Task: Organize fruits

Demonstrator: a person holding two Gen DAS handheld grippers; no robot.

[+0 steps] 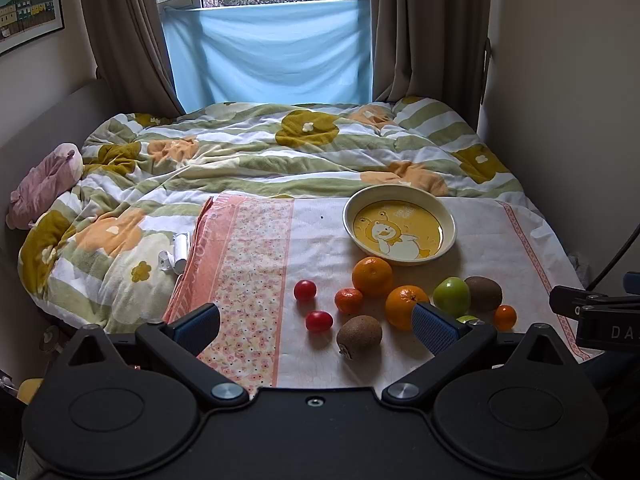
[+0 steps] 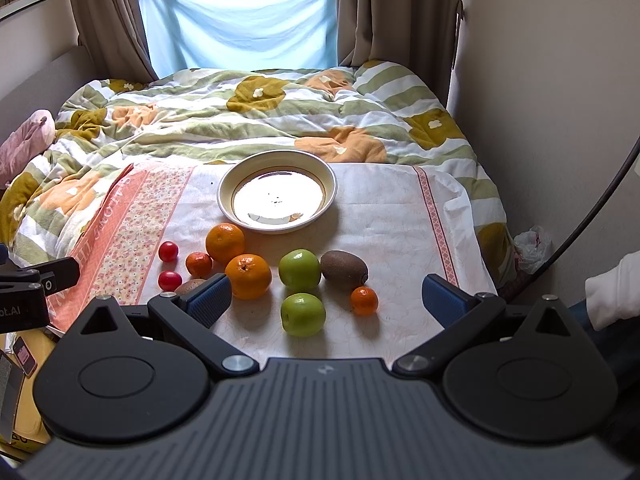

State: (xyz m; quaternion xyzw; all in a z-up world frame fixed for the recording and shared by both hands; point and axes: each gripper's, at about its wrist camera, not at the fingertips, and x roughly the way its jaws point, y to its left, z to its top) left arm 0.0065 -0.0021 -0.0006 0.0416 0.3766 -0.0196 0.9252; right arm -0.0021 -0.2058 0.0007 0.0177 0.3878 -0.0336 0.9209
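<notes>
Loose fruit lies on a cloth-covered table before an empty cream plate (image 1: pixel 400 228) (image 2: pixel 276 192) with a yellow duck picture. There are two oranges (image 1: pixel 372 276) (image 2: pixel 248 276), two small tangerines (image 1: pixel 349 300) (image 2: pixel 364 301), two red tomatoes (image 1: pixel 305 290) (image 2: pixel 168 251), two kiwis (image 1: pixel 359 334) (image 2: pixel 344 267) and two green apples (image 1: pixel 452 296) (image 2: pixel 303 314). My left gripper (image 1: pixel 316 326) is open and empty, hovering at the near edge, close to the near kiwi. My right gripper (image 2: pixel 326 300) is open and empty, with the near apple between its fingers' line.
The tablecloth (image 2: pixel 392 216) has pink floral bands on the left. A rumpled flowered duvet (image 1: pixel 260 152) covers the bed behind the table. A pink plush toy (image 1: pixel 44 184) lies far left. A wall stands close on the right. The other gripper's clamp (image 1: pixel 592 312) shows at the right.
</notes>
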